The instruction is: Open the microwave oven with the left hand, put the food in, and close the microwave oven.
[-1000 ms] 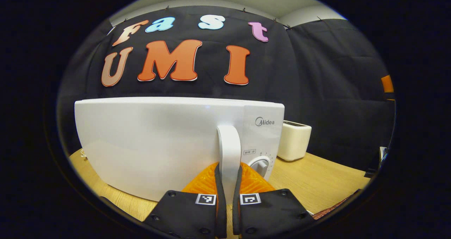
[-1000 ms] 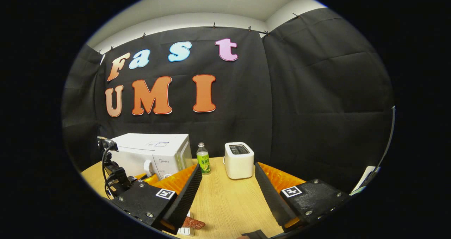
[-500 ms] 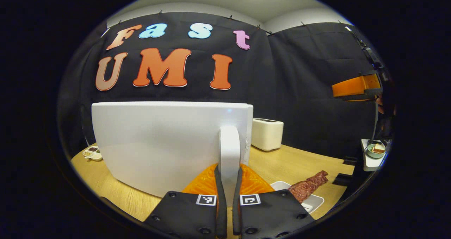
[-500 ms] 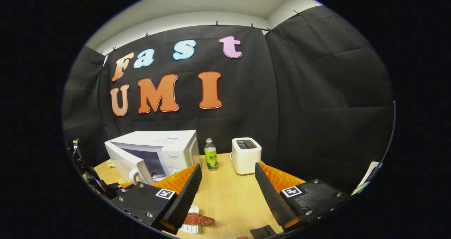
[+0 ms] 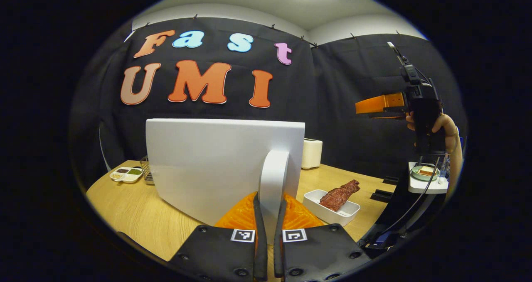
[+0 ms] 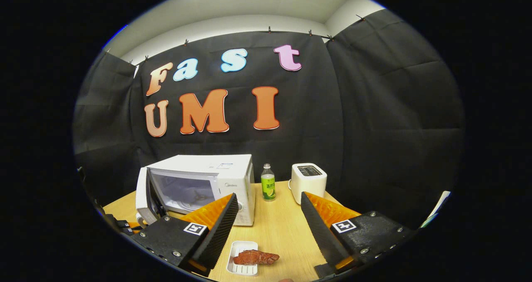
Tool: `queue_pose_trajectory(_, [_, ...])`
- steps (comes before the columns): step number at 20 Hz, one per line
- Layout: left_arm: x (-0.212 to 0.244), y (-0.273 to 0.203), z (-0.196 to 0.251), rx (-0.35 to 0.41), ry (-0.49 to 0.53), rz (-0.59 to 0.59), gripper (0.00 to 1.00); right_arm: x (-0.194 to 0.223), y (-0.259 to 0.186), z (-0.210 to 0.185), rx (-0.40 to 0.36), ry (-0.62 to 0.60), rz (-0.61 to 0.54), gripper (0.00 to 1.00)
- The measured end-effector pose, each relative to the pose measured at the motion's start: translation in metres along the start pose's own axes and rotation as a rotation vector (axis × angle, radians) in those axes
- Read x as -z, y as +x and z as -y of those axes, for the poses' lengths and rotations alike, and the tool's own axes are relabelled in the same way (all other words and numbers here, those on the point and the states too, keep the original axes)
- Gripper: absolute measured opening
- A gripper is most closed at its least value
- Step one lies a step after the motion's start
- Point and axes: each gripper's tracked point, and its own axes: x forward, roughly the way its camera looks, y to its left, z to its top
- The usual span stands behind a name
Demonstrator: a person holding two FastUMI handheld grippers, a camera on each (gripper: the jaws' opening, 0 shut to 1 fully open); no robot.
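My left gripper is shut on the white door handle of the microwave door, which stands swung wide open. In the right gripper view the white microwave shows its lit cavity, with the door edge-on at its left. A reddish-brown piece of meat lies on a small white tray on the wooden table; the same meat and tray show low between my right gripper's open fingers, well below them. Held in a hand, the right gripper hangs high at the right.
A white toaster and a green-labelled bottle stand right of the microwave. A small dish of condiments and a wire rack sit at the far left. A white side stand with a bowl is at the right.
My left gripper has pulled the microwave door from nearly closed to wide open, swinging leftward. The cavity has come into sight. The right gripper stayed open, high above the table.
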Motion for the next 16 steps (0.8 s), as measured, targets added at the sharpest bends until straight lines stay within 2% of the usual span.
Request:
queue_pose_trajectory(7, [-0.001, -0.066, -0.050, -0.171, -0.008, 0.016, 0.10, 0.004, -0.013, -0.044, -0.069, -0.002, -0.008, 0.94])
queue_pose_trajectory(8, [-0.001, -0.077, -0.061, -0.209, -0.009, 0.016, 0.05, 0.006, -0.016, -0.050, -0.076, -0.004, -0.010, 0.94])
queue_pose_trajectory(9, [-0.001, -0.089, -0.072, -0.251, -0.011, 0.011, 0.09, 0.006, -0.018, -0.056, -0.084, -0.004, -0.012, 0.94])
queue_pose_trajectory(14, [0.002, -0.144, -0.140, -0.486, -0.045, 0.005, 0.10, 0.011, -0.029, -0.074, -0.117, -0.007, -0.016, 0.94])
queue_pose_trajectory(15, [0.000, -0.148, -0.143, -0.481, -0.067, 0.008, 0.14, 0.012, -0.030, -0.075, -0.120, -0.010, -0.016, 0.94])
queue_pose_trajectory(16, [0.002, -0.156, -0.149, -0.490, -0.086, 0.006, 0.14, 0.013, -0.030, -0.075, -0.120, -0.012, -0.017, 0.94])
